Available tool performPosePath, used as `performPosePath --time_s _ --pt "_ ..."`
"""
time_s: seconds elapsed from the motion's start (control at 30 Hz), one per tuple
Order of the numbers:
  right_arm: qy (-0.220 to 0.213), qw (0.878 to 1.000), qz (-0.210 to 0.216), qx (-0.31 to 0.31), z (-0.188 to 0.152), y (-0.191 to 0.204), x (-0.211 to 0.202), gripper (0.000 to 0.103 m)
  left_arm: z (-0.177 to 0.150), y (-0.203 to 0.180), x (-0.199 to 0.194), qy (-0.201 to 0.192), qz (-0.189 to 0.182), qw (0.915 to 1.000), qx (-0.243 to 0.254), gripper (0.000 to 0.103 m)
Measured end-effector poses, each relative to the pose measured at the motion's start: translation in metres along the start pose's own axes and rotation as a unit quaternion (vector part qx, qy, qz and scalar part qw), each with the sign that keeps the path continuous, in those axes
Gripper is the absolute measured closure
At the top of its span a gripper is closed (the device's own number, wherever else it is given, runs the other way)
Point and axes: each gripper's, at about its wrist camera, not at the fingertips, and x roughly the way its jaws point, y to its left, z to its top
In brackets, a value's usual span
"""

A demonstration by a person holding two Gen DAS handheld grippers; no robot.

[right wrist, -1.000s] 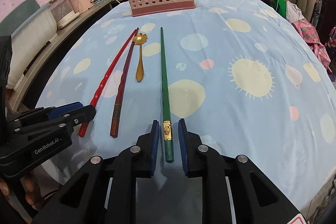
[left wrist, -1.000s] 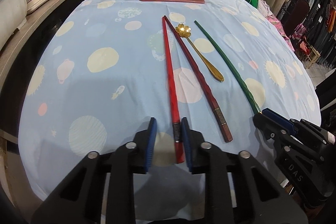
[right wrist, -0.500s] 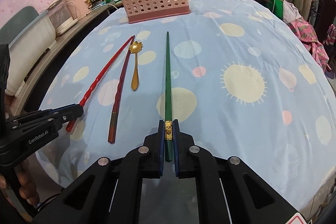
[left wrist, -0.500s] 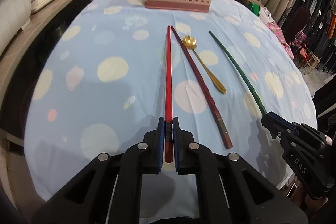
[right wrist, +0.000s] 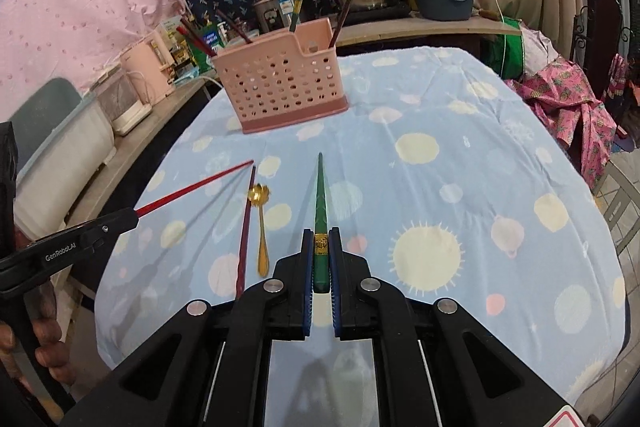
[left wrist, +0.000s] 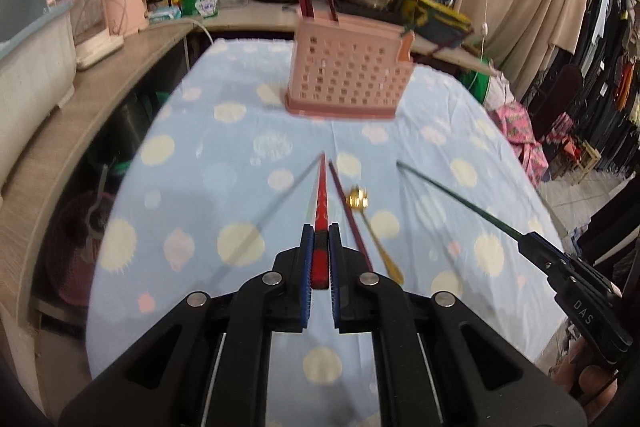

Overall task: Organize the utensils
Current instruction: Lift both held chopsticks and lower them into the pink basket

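The left gripper (left wrist: 319, 259) was clamped tight on the thick end of the red chopstick (left wrist: 320, 199), which stuck out straight ahead with its thin tip in the air above the spotted blue tablecloth (left wrist: 192, 195). The right gripper (right wrist: 320, 261) was closed just as firmly on the green chopstick (right wrist: 321, 205), gripping it at the gold band near the butt, with the point aimed at the pink basket (right wrist: 280, 87). Both sticks were clear of the cloth and cast thin shadows on it.

Two things lay flat on the cloth between the grippers: a dark red chopstick (right wrist: 245, 231) and, just beside it, a small gold spoon (right wrist: 261, 227) with a flower-shaped bowl. The basket stood at the far end of the table, well apart from all four, and already held several chopsticks upright. Its compartments could not be clearly told apart from here, so which slot suited which stick is uncertain.

The step in hand looked like the carry: both sticks were picked up and had yet to travel to the basket. Next, each hand would need to go forward over the basket's rim, tip its stick steeply downward, and let go only once the point was inside. The two long sticks could cross or knock each other on the way.
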Motion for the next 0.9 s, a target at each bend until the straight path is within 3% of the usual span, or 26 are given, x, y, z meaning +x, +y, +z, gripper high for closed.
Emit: performPosePath --time_s 0.57,0.9 --pt "-0.113 0.993 0.02 0.01 0.113 -0.003 -0.019 0.096 0.115 -0.001 -0.029 -0.112 0.006 0.9937 0.001 0.096" --pt "-0.174 0.984 0.023 0.001 0.178 0.008 -0.018 0.096 0.18 -0.01 -0.042 -0.174 0.003 0.9847 0.002 0.096"
